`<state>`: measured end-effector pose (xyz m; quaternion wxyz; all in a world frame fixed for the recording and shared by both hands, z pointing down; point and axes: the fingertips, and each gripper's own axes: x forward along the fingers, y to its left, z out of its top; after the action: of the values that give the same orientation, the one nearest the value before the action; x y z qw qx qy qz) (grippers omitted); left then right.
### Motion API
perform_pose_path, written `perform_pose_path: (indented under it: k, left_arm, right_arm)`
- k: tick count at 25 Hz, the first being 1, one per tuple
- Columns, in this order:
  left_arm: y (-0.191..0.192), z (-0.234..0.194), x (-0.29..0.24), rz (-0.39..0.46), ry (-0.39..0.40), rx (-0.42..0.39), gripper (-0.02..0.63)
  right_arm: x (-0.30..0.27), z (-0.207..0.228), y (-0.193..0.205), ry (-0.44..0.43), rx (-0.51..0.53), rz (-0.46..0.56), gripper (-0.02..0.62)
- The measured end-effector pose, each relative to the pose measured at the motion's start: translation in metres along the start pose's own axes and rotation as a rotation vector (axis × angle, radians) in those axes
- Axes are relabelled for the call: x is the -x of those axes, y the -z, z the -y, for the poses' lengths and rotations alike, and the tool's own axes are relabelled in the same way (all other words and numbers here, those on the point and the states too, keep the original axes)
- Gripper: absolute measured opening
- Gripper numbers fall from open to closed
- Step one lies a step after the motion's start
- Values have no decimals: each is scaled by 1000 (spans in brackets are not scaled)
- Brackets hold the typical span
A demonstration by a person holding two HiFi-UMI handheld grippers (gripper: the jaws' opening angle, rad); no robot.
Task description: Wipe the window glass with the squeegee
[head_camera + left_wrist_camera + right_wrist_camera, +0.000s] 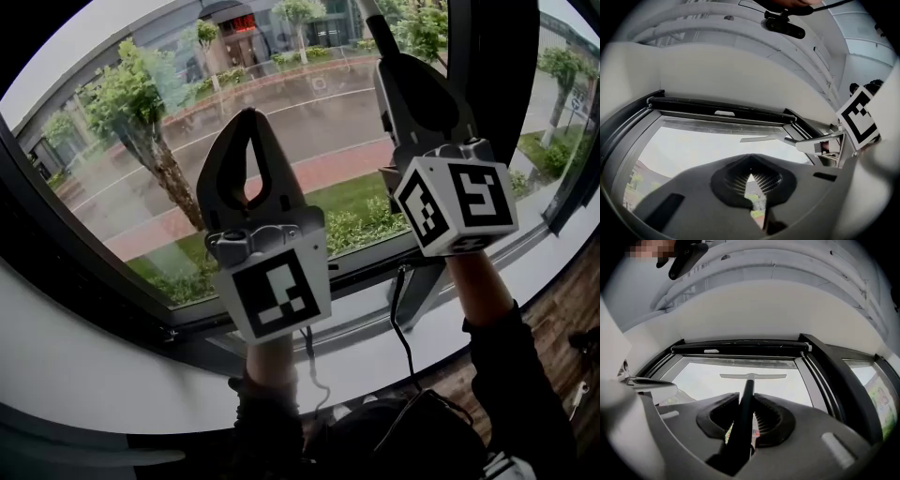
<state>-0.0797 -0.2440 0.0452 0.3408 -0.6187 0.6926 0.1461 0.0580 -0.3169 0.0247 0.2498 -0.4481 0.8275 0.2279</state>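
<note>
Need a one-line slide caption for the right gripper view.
Right hand-held gripper shut on the squeegee handle, blade near the top of the window glass.

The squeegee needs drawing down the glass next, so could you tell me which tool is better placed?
Right. The right tool is shut on the handle of the squeegee, with its blade high up by the glass. The left tool is shut on nothing, beside it.

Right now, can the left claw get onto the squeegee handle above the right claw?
Probably yes. The left claw sits shut and empty beside the right claw, and the squeegee handle runs bare from there up to the blade. It would need opening first.
</note>
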Motion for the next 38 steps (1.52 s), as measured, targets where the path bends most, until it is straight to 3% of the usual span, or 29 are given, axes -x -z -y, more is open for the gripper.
perform_pose_path:
  k: [11,21,38]
  left_arm:
    - [20,5,15,-18,-17,48,0]
    - [63,19,50,-91,-1,45,0]
    - [138,45,110,-267,23,109,0]
  right_arm:
    - [29,-5,29,-8,17,-43,96]
    - [76,-15,73,10,-9,-124,95]
    - [173,-41,165,7,-51,-389,96]
